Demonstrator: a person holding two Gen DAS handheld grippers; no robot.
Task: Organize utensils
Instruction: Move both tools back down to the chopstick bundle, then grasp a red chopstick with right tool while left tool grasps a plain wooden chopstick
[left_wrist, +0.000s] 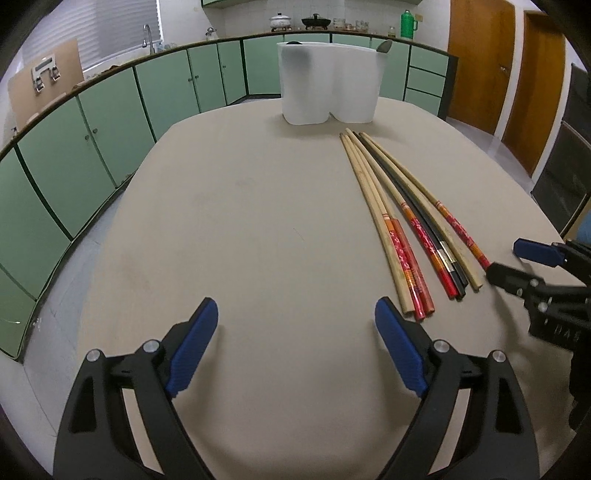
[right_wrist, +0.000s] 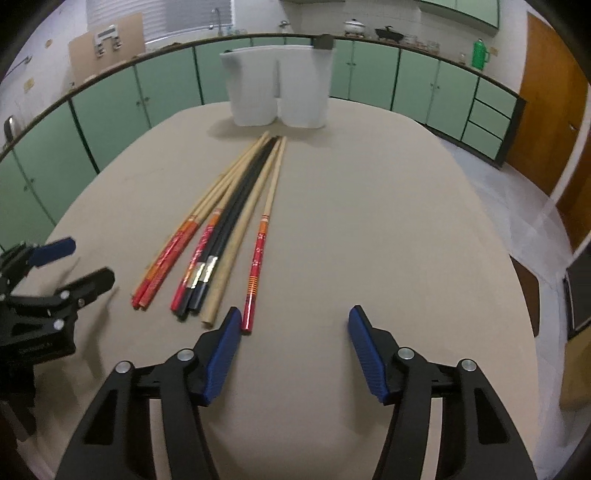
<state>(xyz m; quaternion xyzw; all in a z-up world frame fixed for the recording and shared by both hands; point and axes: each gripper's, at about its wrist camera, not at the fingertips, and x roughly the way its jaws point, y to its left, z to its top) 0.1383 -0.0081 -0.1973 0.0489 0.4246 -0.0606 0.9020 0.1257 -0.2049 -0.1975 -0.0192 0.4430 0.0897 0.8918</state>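
Both grippers, left (left_wrist: 295, 354) and right (right_wrist: 293, 354), hover fingers spread, flanking the chopsticks (left_wrist: 402, 221) on the worktop (left_wrist: 258, 221).

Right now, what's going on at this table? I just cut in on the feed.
A person holds two handheld grippers over a beige table. Both the left gripper and the right gripper are open and hold nothing. A bundle of chopsticks, some plain wood, some with red patterned ends, some black, lies loose between them, tips pointing toward a white two-compartment utensil holder at the far end. Some utensils already poke above its rim. No chopstick is gripped yet.
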